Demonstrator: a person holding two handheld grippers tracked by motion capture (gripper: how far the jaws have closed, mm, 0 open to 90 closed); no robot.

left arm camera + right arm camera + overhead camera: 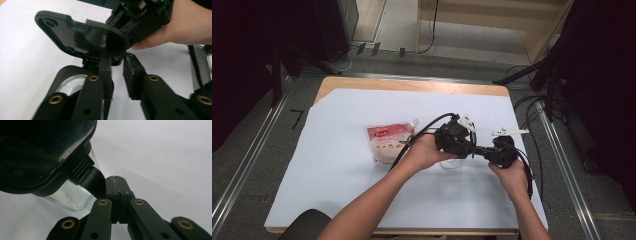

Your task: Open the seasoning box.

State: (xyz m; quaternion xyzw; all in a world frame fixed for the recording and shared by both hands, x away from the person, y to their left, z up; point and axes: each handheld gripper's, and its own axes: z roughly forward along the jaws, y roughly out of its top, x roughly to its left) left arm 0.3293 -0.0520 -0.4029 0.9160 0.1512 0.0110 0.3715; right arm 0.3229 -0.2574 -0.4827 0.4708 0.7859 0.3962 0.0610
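1. The left gripper [117,60] and right gripper [115,178] meet over the glass container [451,164], which stands right of the middle of the surface [337,200].
2. The right jaws are pressed together on nothing, with the tab of the black lid [50,152] touching their side.
3. The left jaws stand a narrow gap apart with nothing between them; the lid's edge clip rests at one tip.
4. The lid looks tilted up off the glass, so I judge the opening part done. It still has to be lifted clear.
5. The pouch [389,142] lies just left, untouched.
6. Farther off is open room; the right edge is closest.
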